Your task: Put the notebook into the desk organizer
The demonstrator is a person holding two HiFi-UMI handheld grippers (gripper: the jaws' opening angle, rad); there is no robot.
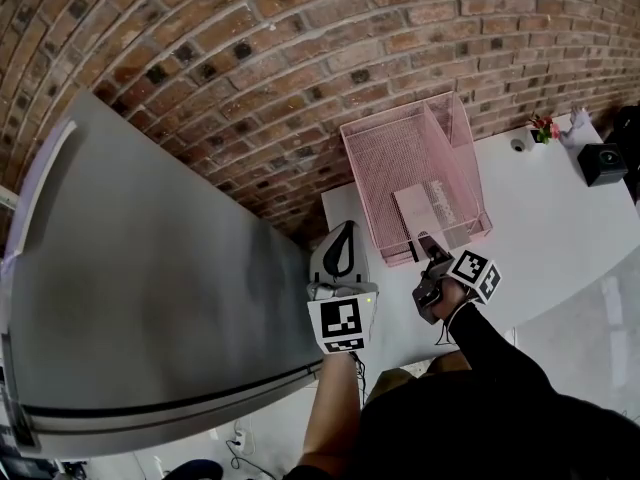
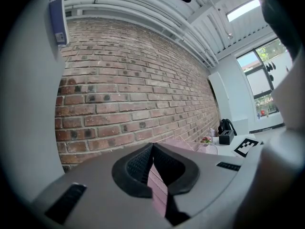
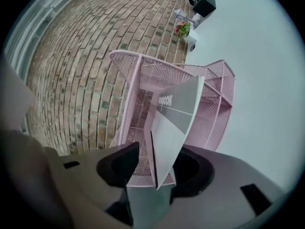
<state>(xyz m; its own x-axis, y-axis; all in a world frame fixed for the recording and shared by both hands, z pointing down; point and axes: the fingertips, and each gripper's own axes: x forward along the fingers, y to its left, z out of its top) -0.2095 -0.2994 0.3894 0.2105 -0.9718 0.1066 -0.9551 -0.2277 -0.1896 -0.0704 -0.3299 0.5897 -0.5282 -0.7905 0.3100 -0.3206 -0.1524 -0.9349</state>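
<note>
Head view: white table [image 1: 560, 218], brick wall [image 1: 300, 68] — right tool [image 1: 426, 241] wide around notebook [image 1: 425, 208]; left tool [image 1: 346, 228] closed.

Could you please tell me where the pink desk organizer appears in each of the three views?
Head view: the pink desk organizer stands right of centre.
Left gripper view: the organizer shows low, right of centre.
Right gripper view: the organizer fills the centre.
Shared landmark: the brick wall behind it.
</note>
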